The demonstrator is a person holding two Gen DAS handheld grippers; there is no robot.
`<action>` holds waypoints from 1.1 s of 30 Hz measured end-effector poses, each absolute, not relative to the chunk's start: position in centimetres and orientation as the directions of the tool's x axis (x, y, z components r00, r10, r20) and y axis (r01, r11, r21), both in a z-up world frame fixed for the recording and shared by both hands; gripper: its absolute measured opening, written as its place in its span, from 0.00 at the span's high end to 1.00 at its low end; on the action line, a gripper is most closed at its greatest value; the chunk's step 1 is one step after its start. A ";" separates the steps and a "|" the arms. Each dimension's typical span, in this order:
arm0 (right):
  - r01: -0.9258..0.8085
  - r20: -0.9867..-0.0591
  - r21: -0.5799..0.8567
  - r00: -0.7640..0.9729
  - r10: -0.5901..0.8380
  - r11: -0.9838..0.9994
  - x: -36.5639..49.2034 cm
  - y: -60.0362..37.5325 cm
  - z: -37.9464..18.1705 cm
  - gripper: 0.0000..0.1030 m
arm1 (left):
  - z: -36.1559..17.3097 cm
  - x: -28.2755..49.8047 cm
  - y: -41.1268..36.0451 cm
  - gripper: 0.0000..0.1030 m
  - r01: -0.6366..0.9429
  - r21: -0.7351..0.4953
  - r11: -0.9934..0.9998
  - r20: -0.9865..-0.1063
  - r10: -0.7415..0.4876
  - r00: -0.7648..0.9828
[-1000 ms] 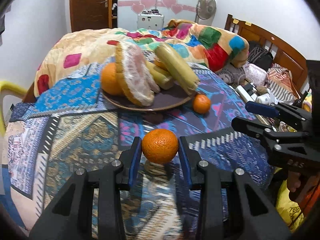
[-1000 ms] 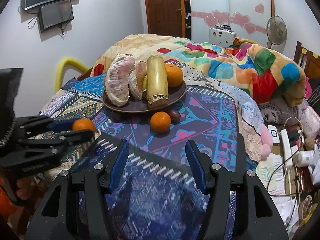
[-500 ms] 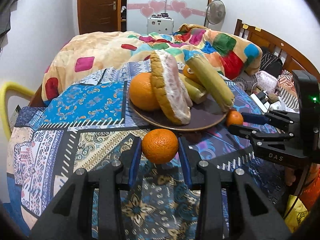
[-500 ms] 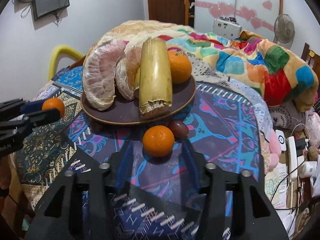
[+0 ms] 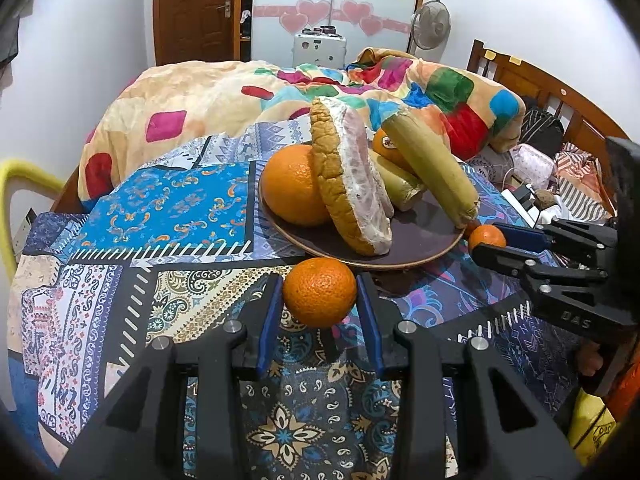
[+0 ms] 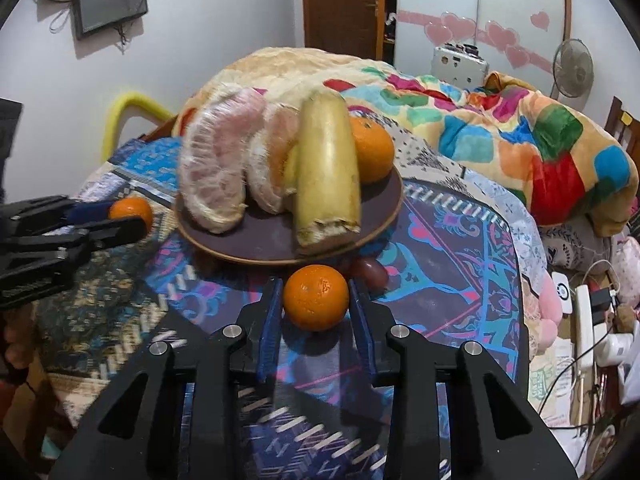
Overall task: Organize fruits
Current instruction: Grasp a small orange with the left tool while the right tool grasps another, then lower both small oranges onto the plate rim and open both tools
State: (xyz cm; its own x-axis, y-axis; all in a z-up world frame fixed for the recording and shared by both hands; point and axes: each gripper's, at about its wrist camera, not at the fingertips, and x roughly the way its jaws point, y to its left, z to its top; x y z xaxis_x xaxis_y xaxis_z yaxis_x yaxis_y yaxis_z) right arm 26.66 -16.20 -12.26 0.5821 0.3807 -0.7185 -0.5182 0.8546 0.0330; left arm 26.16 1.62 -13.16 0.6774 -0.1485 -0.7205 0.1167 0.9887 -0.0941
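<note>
The left tongs (image 5: pixel 320 312) squeeze a small round orange tangerine (image 5: pixel 319 292), held just in front of the dark brown round plate (image 5: pixel 420 240) on the patterned bed cover (image 5: pixel 168 208). The right tongs (image 6: pixel 315 304) have just been closing on a second small orange tangerine (image 6: pixel 316 297), and their blue pads now press its sides. It sits by the near rim of the plate, with a dark purple round fruit (image 6: pixel 370 272) just to its right. The plate holds peeled pomelo pieces (image 6: pixel 216 168), a big orange (image 5: pixel 294 186) and yellow-green stalks (image 6: pixel 326 176).
</note>
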 end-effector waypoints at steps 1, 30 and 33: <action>-0.524 -0.712 0.037 0.583 0.390 0.851 26.4 -16.1 -11.9 0.70 | -13.0 26.1 1.7 0.64 0.117 -0.094 0.989 -0.719 -0.149 0.679; -0.516 -0.642 0.032 0.646 0.413 0.856 27.3 -15.8 -8.4 0.66 | -10.8 26.9 -0.8 0.64 0.183 -0.112 0.977 -0.689 -0.209 0.694; -0.500 -0.643 0.038 0.651 0.404 0.865 27.4 -16.9 -8.5 0.66 | -10.7 27.7 -2.1 0.64 0.203 -0.105 0.974 -0.692 -0.218 0.688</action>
